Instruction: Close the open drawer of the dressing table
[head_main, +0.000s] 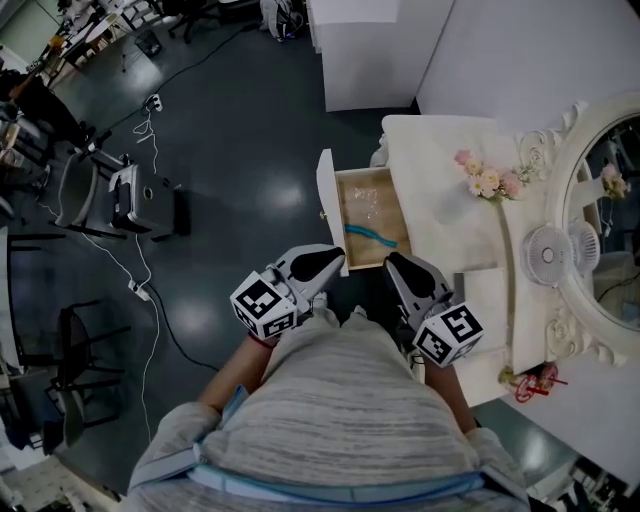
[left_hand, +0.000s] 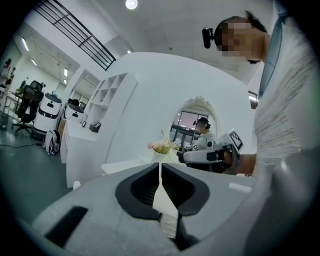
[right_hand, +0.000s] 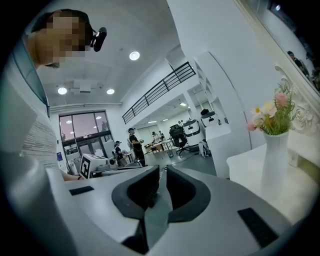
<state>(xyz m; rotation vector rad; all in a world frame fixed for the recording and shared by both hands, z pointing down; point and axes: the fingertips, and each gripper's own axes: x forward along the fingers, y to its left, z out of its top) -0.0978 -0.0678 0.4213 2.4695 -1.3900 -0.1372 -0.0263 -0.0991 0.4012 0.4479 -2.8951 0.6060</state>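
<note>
Left gripper (head_main: 336, 260) covers one near corner of the drawer (head_main: 372, 212).

The mirror (head_main: 600, 220) runs off the head view's right edge. In the drawer (head_main: 327, 190), clear bits beside a teal strip (head_main: 378, 236) are too small to tell; the left gripper (head_main: 332, 262) covers its near corner

White dressing table (head_main: 440, 150) on a dark floor (head_main: 230, 190), pink and white flowers (head_main: 488, 180) in a white vase (right_hand: 275, 160) on top, small white fan (head_main: 548, 252) by the big mirror (head_main: 610, 220), drawer (head_main: 372, 205) pulled open, blue-green thing (head_main: 378, 236) lying inside, white cables (head_main: 140, 270) on the floor
</note>
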